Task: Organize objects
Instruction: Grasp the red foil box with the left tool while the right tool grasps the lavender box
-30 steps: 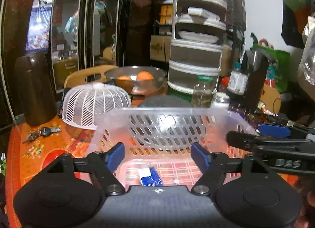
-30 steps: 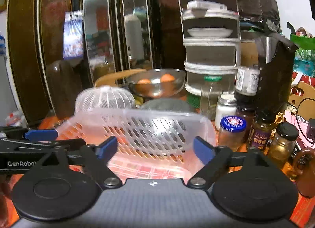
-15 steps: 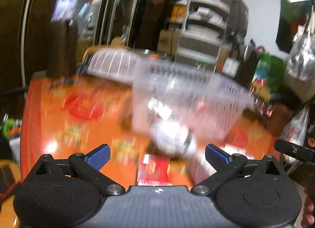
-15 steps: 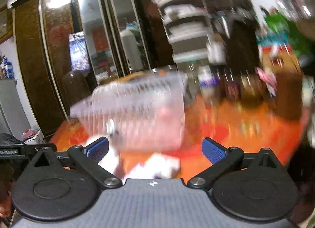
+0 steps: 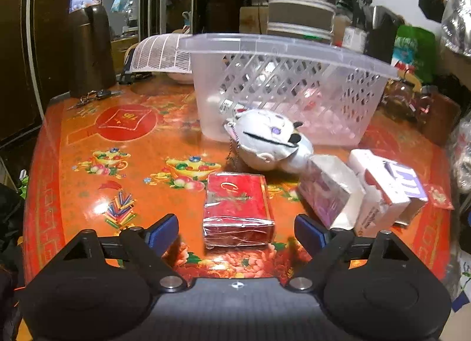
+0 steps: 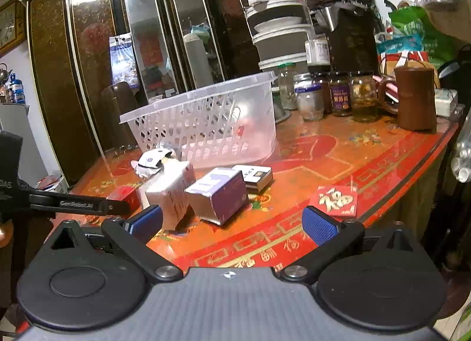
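A clear plastic basket [image 5: 282,87] [image 6: 206,123] stands on the orange table [image 5: 123,164]. In front of it lie a white plush toy [image 5: 270,140] [image 6: 153,161], a red box [image 5: 237,208] [image 6: 125,195], a white and pink box [image 5: 329,190] [image 6: 170,190], a white and purple box [image 5: 388,185] [image 6: 219,193] and a flat white box [image 6: 254,174]. My left gripper [image 5: 237,230] is open, with the red box just ahead between its fingers. My right gripper [image 6: 232,221] is open and empty near the table's front edge, beside the purple box.
A red envelope [image 6: 338,199] lies near the right table edge. Several jars [image 6: 338,96] and a brown jug [image 6: 415,96] stand at the back right. A white mesh cover [image 5: 159,54], keys [image 5: 94,96] and a dark flask [image 5: 91,49] are at the back left.
Both grippers pulled back from the basket toward the table's front edge. The plush toy and the boxes now lie on the table in front of the basket.
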`<state>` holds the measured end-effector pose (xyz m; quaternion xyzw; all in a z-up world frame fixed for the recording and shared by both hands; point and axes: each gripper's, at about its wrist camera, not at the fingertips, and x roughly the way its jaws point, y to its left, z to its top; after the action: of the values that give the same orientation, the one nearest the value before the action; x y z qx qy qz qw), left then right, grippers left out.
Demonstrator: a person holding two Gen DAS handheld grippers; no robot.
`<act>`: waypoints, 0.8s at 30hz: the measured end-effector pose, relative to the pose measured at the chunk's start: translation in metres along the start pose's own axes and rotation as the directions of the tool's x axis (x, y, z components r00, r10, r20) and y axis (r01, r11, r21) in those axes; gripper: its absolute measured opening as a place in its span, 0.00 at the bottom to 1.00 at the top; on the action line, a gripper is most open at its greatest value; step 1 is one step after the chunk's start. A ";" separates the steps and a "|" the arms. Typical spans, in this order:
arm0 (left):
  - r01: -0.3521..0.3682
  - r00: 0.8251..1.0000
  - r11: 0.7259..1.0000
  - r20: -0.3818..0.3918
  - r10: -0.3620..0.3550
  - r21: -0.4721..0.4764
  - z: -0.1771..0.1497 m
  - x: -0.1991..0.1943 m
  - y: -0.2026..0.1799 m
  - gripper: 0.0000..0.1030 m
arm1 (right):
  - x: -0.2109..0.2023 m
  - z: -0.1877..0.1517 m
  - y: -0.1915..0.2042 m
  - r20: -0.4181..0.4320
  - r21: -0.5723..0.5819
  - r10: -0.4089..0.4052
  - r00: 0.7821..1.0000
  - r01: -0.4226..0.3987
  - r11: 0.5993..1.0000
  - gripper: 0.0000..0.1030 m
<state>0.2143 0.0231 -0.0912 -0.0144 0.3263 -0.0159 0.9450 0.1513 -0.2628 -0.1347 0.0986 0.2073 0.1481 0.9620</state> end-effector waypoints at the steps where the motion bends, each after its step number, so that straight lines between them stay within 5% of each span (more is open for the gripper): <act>1: -0.006 1.000 1.000 -0.002 0.006 -0.001 -0.001 0.001 -0.001 0.82 | 0.000 -0.003 -0.001 -0.002 0.005 0.002 1.000 -0.002 1.000 1.00; 7: -0.042 0.999 0.999 -0.002 0.042 0.013 0.004 0.010 -0.007 0.52 | 0.006 -0.005 0.002 -0.005 0.002 0.001 1.000 -0.001 1.000 1.00; 15: 0.024 1.000 1.000 0.010 -0.024 -0.017 -0.013 -0.014 -0.005 0.52 | 0.031 -0.002 0.019 -0.019 -0.080 0.009 1.000 -0.011 0.997 0.99; 24: 0.083 0.996 0.996 0.029 -0.082 -0.042 -0.033 -0.040 -0.004 0.52 | 0.062 0.008 0.027 -0.062 -0.136 -0.044 0.997 0.036 0.990 0.82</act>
<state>0.1622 0.0204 -0.0927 -0.0485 0.3126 -0.0477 0.9474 0.2016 -0.2187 -0.1438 0.0241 0.2300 0.1456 0.9619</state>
